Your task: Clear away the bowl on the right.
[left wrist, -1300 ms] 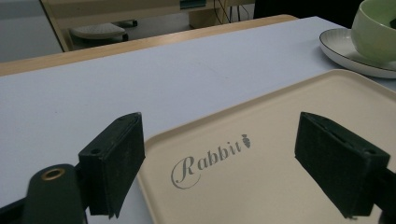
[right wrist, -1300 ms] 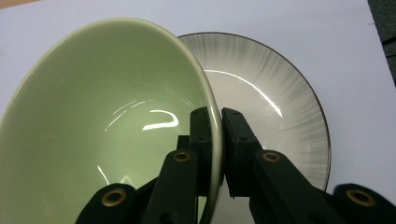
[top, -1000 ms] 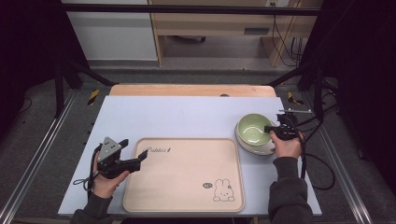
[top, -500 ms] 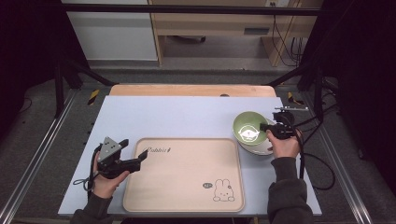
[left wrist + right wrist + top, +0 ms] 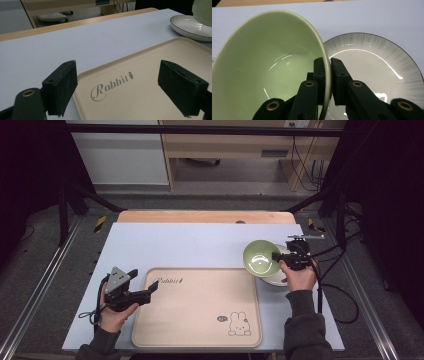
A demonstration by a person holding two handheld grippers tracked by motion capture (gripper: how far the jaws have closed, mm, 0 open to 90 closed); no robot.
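Your left hand-held gripper (image 5: pixel 150 290) waits with jaws spread over the edge of the empty Rabbit tray (image 5: pixel 200 330). Your right hand-held gripper (image 5: pixel 327 75) pinches the green bowl (image 5: pixel 261 258) by its rim, tilted just above the white plate (image 5: pixel 272 281). Lifting looks done; setting it on the tray remains.

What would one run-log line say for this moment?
right gripper: shut on green bowl rim, bowl tilted above plate | left gripper: open, holds nothing, over tray corner
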